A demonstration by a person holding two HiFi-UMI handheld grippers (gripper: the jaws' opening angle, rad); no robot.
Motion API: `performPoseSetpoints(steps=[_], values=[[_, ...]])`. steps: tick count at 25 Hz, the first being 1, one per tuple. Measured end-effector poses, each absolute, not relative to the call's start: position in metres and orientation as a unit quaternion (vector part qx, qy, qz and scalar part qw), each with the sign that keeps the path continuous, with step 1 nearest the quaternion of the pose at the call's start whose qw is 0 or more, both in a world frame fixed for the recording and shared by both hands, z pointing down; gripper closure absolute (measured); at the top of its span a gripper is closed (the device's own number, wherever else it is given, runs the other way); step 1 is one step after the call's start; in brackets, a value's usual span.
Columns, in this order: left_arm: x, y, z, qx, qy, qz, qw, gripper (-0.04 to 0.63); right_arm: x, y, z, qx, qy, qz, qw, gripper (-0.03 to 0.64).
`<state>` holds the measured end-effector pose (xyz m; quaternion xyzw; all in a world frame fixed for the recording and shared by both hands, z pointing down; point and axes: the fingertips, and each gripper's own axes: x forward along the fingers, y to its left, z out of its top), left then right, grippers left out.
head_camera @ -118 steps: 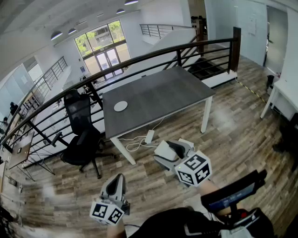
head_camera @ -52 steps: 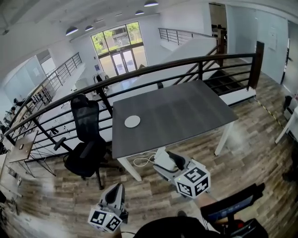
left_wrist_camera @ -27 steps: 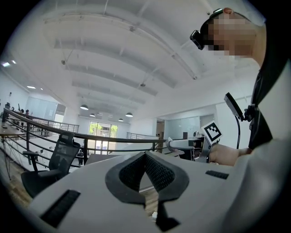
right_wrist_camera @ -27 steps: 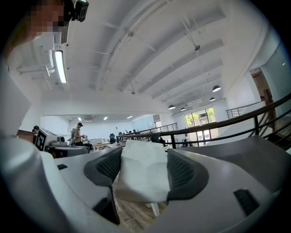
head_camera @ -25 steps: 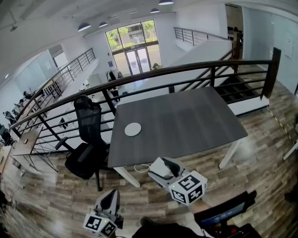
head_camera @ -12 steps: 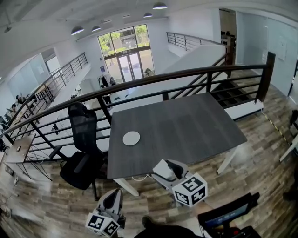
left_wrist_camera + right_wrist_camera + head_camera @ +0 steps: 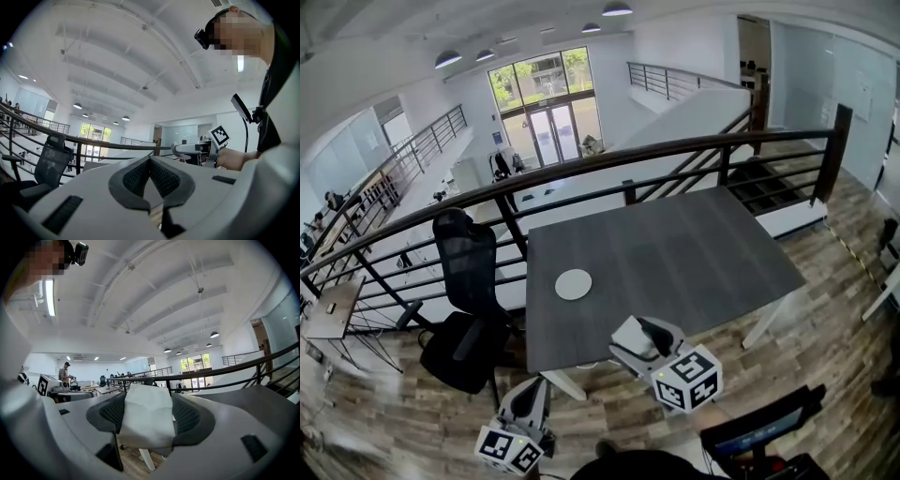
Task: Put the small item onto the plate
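The right claw was clamped on the item, a white, creased, soft-looking piece. It filled the gap between the dark ribbed pads and stuck out above and below them. In the head view this claw was held in the air just short of the near edge of the desk. Its marker cube was turned toward the person. So the item was off the desk and well apart from the plate.

The plate, white and round, lay flat on the left part of the dark grey desk, nearer the left edge than the middle.

The left claw had its jaws together, the pads meeting tip to tip. Lower down only a narrow gap was left between them. It was tilted upward, so its view was mostly ceiling. In the head view it was held low at the person's left, over the wood floor, further from the desk than the right claw. The two claws were apart from each other. The left gripper view showed a hand holding the right claw off to the side.

A black chair stood at the desk's left side. A dark railing ran behind the desk's far edge.
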<state>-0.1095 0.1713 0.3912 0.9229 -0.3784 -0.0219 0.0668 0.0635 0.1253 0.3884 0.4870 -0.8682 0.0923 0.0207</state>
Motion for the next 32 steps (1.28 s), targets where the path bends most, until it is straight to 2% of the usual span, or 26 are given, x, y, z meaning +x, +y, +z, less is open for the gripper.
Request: performPoseSetpoints(steps=[22,32], values=[[-0.172,0.098,0.398,0.948,-0.306,-0.05,0.077,0.592,-0.009,0.075,0.387,0.529,-0.843,0.088,0.036,0.299],[-0.164,0.049,0.398,0.942,-0.325,-0.041,0.074,0.592,-0.001,0.015,0.388,0.516,-0.851,0.092,0.029,0.299]])
